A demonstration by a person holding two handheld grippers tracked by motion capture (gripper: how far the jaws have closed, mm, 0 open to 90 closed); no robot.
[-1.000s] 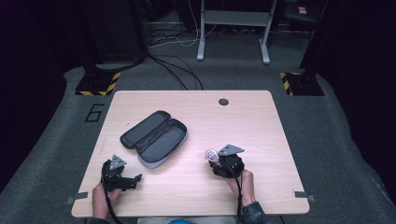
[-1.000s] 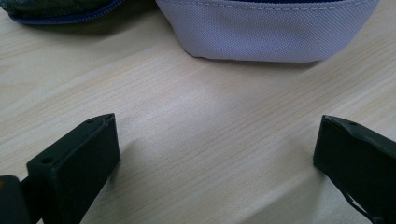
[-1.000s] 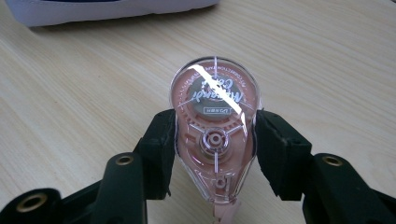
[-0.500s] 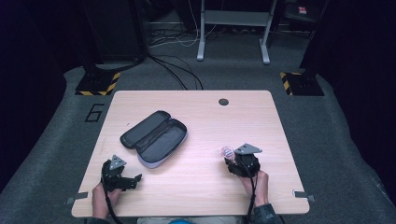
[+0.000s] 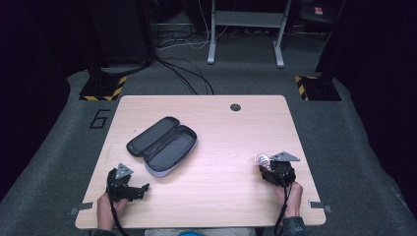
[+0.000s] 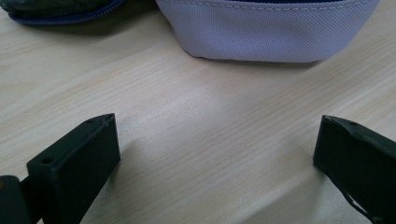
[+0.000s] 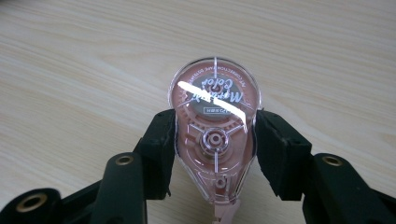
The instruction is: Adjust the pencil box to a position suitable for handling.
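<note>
An open pencil case (image 5: 163,144) with a dark lining and a pale grey shell lies left of the table's middle; its grey side (image 6: 271,32) shows close ahead in the left gripper view. My left gripper (image 5: 143,188) rests on the table near the front left, open, its jaws wide apart with bare wood between them (image 6: 215,154). My right gripper (image 5: 268,169) is at the front right, shut on a clear pink correction tape dispenser (image 7: 214,126), which pokes out at its tip as a pink disc (image 5: 262,159). The black fingers (image 7: 159,149) press both flanks of the dispenser.
The wooden table (image 5: 221,128) has a dark cable hole (image 5: 235,106) near its far edge. Dark carpet surrounds it, with cables and metal stand legs (image 5: 246,37) behind. Hazard-striped bases (image 5: 103,88) stand at both far corners.
My right gripper, holding the tape dispenser, has moved rightward along the table's front. The left gripper and the pencil case have stayed put.
</note>
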